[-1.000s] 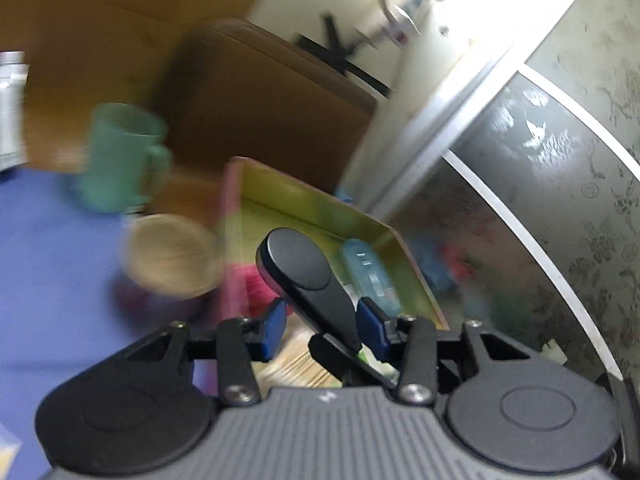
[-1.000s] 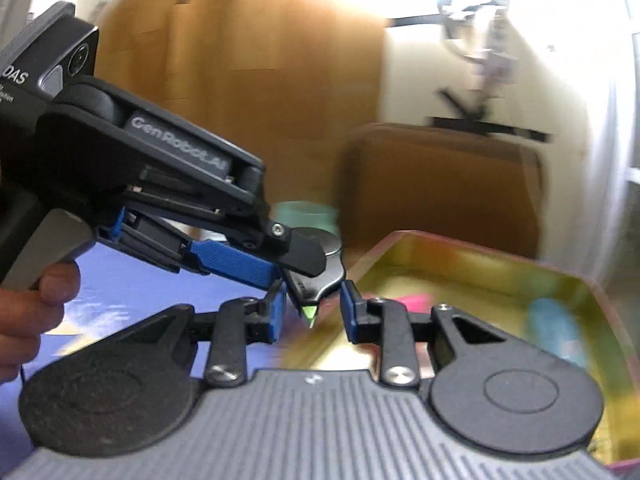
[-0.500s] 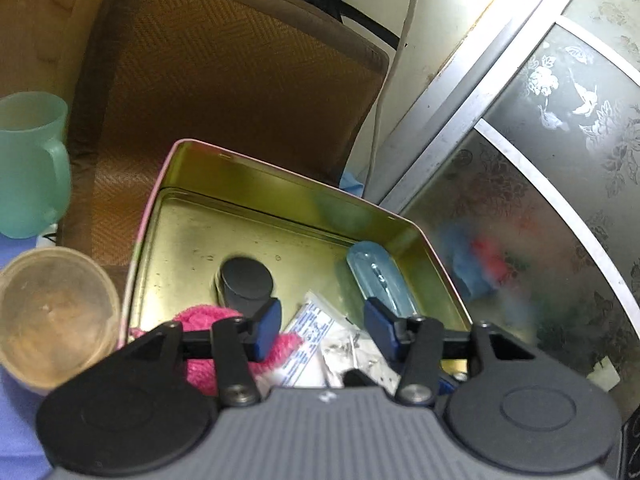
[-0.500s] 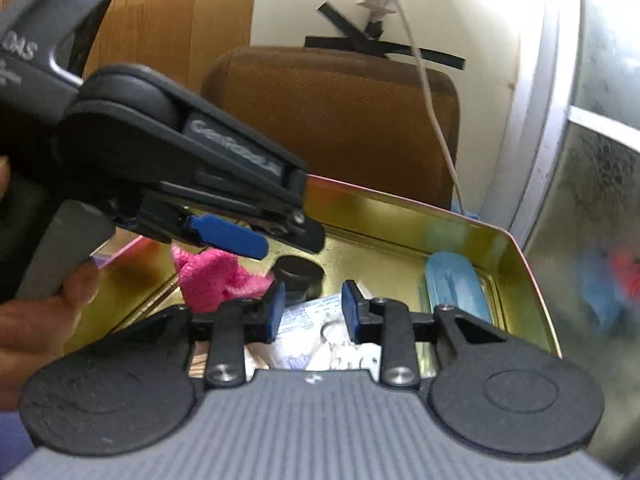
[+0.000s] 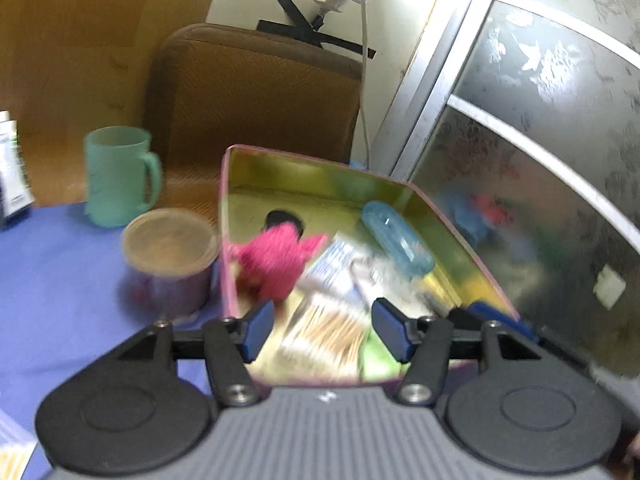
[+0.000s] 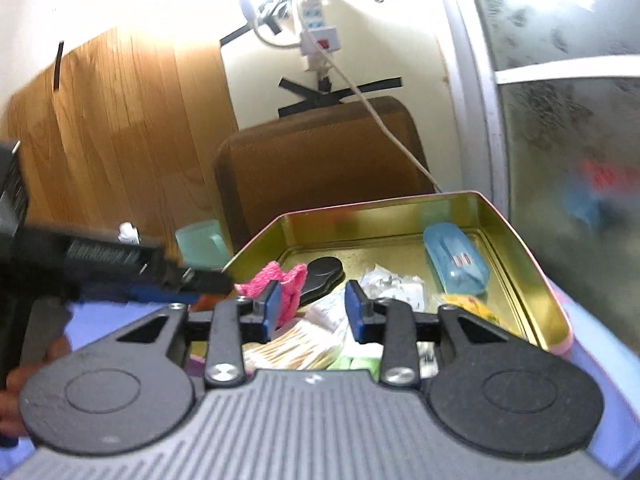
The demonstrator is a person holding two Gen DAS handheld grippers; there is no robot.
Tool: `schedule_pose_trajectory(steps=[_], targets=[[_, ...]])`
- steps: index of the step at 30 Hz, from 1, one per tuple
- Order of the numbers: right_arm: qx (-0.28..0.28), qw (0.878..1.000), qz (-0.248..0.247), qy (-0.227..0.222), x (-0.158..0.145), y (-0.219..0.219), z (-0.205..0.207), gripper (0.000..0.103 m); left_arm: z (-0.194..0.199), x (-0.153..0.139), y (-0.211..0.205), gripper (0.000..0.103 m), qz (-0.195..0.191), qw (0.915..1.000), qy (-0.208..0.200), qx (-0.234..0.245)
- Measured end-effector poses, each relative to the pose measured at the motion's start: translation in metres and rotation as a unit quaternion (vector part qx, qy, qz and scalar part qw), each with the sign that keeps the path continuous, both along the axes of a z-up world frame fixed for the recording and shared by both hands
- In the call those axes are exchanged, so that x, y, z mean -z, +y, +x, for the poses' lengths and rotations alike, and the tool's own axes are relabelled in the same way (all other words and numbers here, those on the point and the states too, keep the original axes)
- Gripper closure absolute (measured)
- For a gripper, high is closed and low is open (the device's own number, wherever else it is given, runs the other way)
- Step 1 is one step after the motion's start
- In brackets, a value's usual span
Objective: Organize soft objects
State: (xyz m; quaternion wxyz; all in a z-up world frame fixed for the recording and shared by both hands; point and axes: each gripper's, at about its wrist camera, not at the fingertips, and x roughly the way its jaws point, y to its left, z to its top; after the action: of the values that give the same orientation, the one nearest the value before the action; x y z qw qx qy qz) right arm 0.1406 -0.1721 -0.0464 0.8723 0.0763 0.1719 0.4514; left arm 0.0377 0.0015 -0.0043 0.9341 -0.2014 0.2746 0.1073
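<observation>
While both jaws stand apart and empty, the left gripper (image 5: 322, 330) and right gripper (image 6: 314, 312) face one gold tin (image 6: 532, 280). Ahead inside lie one pink cloth (image 5: 276, 260), one black disc (image 6: 324, 272), one blue case (image 6: 456, 266).

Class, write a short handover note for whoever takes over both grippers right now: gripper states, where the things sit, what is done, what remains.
Left gripper: open, empty, above the near end of the gold-lined metal tin.
Right gripper: open, empty, also at the tin's near end.
In the tin: fluffy pink cloth, flat black oval object, translucent blue plastic case, pack of cotton swabs, paper packets.
Done: these lie inside.
Left: cannot tell; check the purple table.
</observation>
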Motion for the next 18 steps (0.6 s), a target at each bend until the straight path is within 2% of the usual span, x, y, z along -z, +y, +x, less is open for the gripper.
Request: schedule_pose_trajectory(steps=[4, 7, 12, 15, 16, 18], targets=[[0.008, 1.000, 0.011, 0.029, 0.008, -0.019, -0.013, 0.061, -0.033, 0.014, -0.003, 0.038, 0.020, 0.9993, 0.025, -0.020], [0.013, 0.999, 0.009, 0.047, 0.014, -0.030, -0.026, 0.059, -0.055, 0.027, -0.003, 0.037, 0.017, 0.9985, 0.041, -0.031], [0.015, 0.998, 0.000, 0.064, 0.021, -0.037, -0.045, 0.056, -0.082, 0.038, -0.012, 0.032, 0.032, 0.9966, 0.057, -0.050], [0.014, 0.997, 0.005, 0.082, 0.023, -0.041, -0.055, 0.054, -0.097, 0.040, -0.019, 0.015, 0.041, 0.9956, 0.057, -0.062], [0.013, 0.996, 0.006, 0.087, 0.024, -0.042, -0.058, 0.054, -0.100, 0.040, -0.021, 0.005, 0.047, 0.9951, 0.057, -0.066], [0.011, 0.996, 0.007, 0.091, 0.025, -0.043, -0.065, 0.054, -0.108, 0.038, -0.026, 0.000, 0.061, 0.9938, 0.051, -0.078]])
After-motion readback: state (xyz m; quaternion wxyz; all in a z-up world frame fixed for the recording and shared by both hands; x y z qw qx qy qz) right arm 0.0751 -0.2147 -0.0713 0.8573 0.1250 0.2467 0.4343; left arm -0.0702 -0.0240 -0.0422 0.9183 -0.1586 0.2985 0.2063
